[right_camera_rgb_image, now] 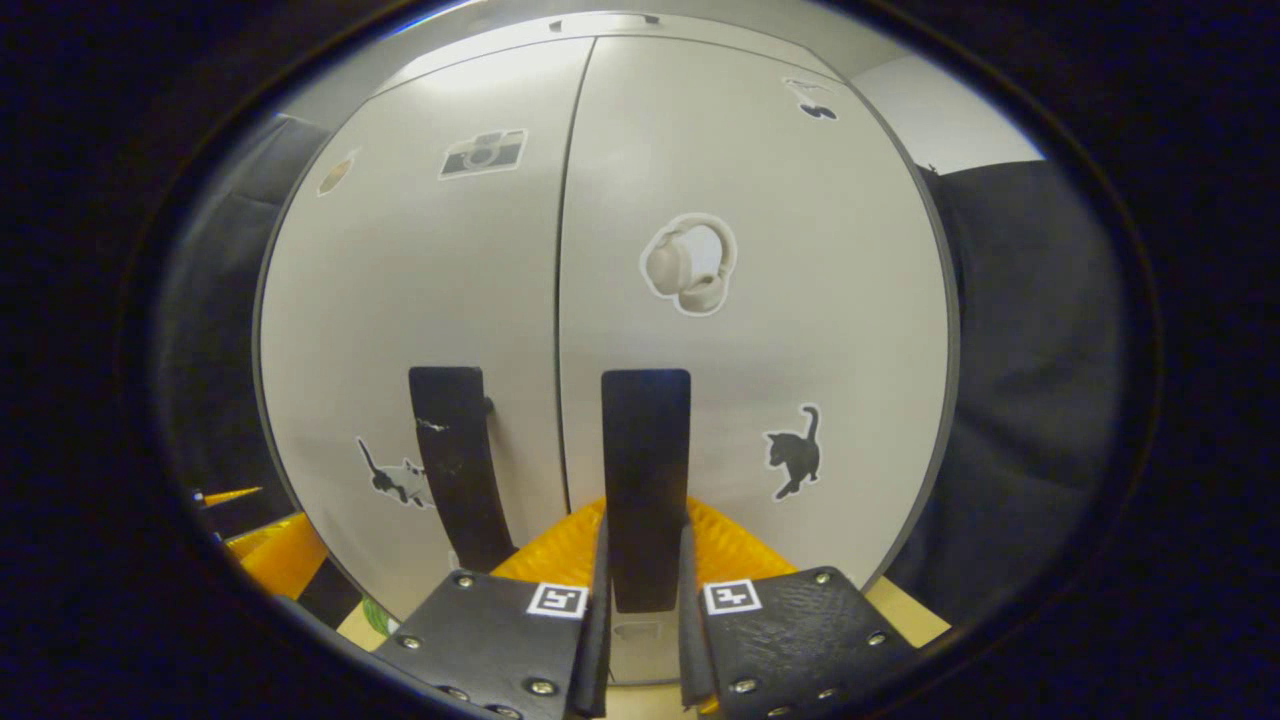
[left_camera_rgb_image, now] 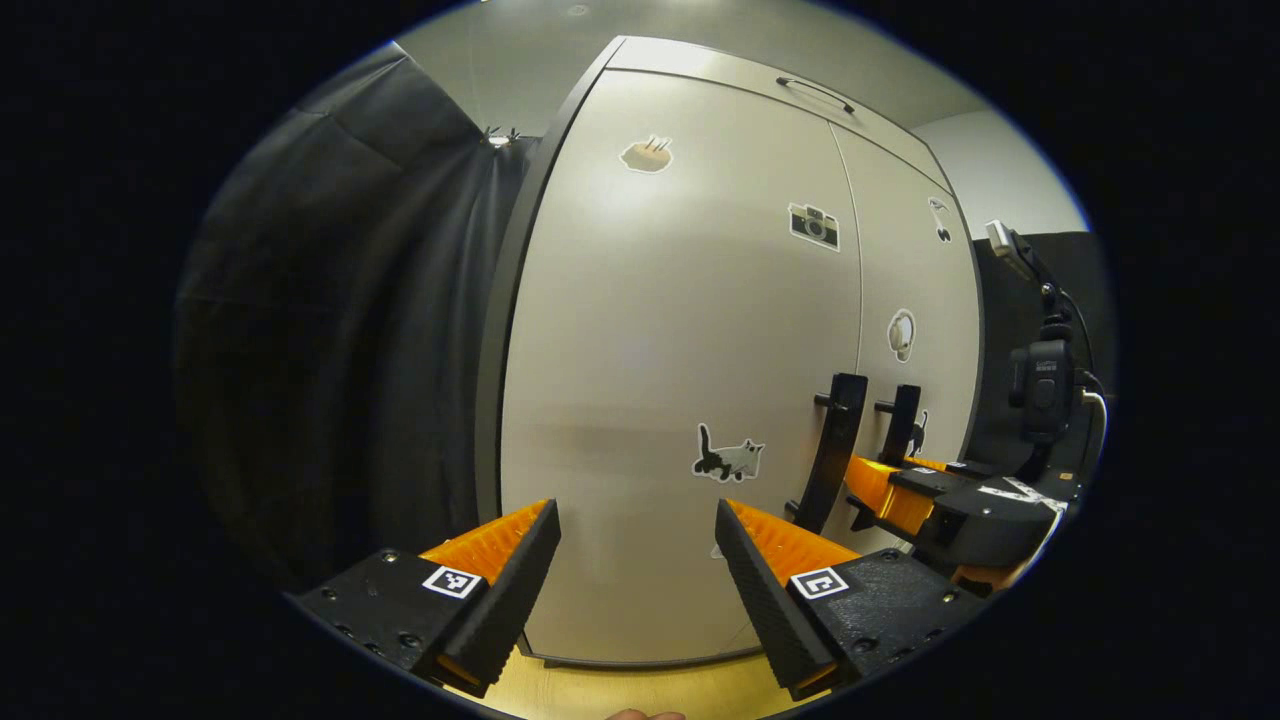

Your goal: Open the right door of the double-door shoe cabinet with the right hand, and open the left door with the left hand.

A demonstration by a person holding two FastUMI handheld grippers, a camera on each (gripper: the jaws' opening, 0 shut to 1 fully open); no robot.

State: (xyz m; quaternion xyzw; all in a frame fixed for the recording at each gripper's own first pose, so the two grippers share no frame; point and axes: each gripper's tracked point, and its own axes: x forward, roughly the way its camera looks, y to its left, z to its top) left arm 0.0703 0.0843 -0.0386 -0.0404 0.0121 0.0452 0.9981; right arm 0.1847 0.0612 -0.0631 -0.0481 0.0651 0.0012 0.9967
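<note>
The right hand-held gripper [right_camera_rgb_image: 641, 610] is seen clamped on the black, flat, upright bar handle [right_camera_rgb_image: 645, 470] of the right door, both fingers pressed against the handle's sides near its lower end. The left hand-held gripper [left_camera_rgb_image: 637, 560] is held with its fingers wide apart and nothing between them, close in front of the left door but not touching it.

The tall, pale grey double-door shoe cabinet [left_camera_rgb_image: 640, 70] is stood on a light wooden floor [left_camera_rgb_image: 640, 690], with black cloth hung to either side. The left door [left_camera_rgb_image: 660, 330] and the right door [right_camera_rgb_image: 760, 300] are both seen flush and closed, the thin seam between them unbroken. Small stickers are dotted over both panels. The left door's matching black bar handle [left_camera_rgb_image: 832, 450] lies to the right of the open left fingers, just beside the seam.

Little of the task is judged done: the right handle is gripped, but no door is open. The right door remains to be pulled, and the left handle remains to be reached, gripped and pulled.
</note>
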